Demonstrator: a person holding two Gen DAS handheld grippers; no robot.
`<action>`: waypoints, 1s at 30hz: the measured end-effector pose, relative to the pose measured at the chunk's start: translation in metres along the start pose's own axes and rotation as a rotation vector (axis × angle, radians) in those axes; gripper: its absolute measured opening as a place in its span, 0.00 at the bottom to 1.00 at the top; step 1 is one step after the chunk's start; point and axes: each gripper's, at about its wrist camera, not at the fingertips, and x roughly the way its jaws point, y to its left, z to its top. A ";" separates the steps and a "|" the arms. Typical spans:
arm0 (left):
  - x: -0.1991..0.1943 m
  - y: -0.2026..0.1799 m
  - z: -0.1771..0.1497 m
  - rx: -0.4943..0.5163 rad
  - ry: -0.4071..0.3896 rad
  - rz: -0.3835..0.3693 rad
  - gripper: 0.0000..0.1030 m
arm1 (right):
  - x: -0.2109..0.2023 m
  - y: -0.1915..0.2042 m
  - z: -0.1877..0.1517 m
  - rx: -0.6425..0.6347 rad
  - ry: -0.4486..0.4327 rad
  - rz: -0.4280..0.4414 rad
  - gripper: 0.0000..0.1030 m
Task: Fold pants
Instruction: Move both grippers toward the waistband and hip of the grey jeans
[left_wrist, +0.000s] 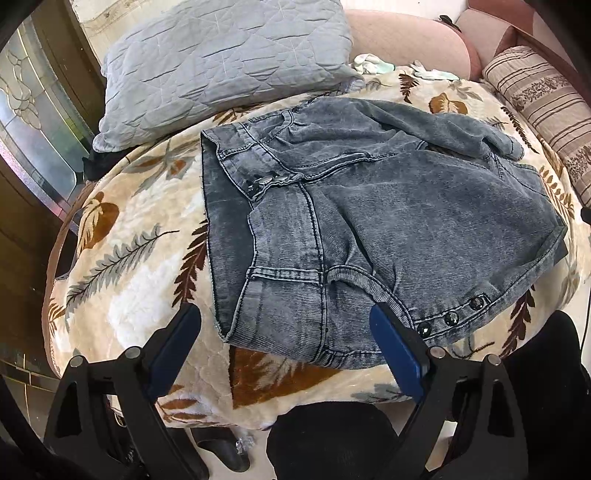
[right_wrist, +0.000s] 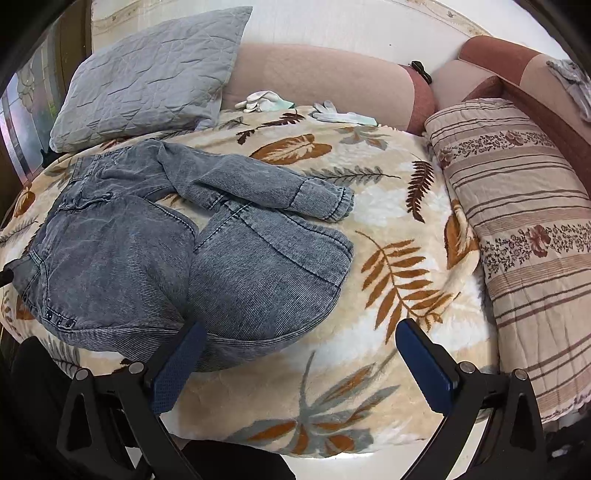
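Observation:
Grey washed denim pants (left_wrist: 369, 206) lie folded in a loose heap on a leaf-patterned blanket (left_wrist: 140, 258), waistband to the left, a row of dark studs near the front edge. My left gripper (left_wrist: 286, 328) hangs open over the pants' near edge, nothing between its blue pads (left_wrist: 173, 343). In the right wrist view the pants (right_wrist: 184, 258) lie at the left, one leg end bent across the top. My right gripper (right_wrist: 299, 343) is open above the blanket (right_wrist: 388, 258), its left pad (right_wrist: 181, 362) at the pants' near hem.
A grey quilted pillow (left_wrist: 221, 62) leans at the back left. A striped bolster (right_wrist: 517, 229) lies along the right side. White gloves (right_wrist: 332, 110) rest by the pink sofa back (right_wrist: 325, 77). The blanket's front edge drops to the floor.

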 end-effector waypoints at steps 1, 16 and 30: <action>0.000 -0.001 0.000 0.000 0.001 0.000 0.91 | 0.000 0.000 0.000 0.000 0.000 0.001 0.99; 0.012 -0.006 0.008 -0.012 0.033 -0.006 0.91 | 0.010 -0.008 0.002 0.019 0.003 0.019 0.99; 0.017 -0.015 0.014 -0.014 0.051 -0.007 0.91 | 0.019 -0.025 -0.002 0.074 0.021 0.033 0.99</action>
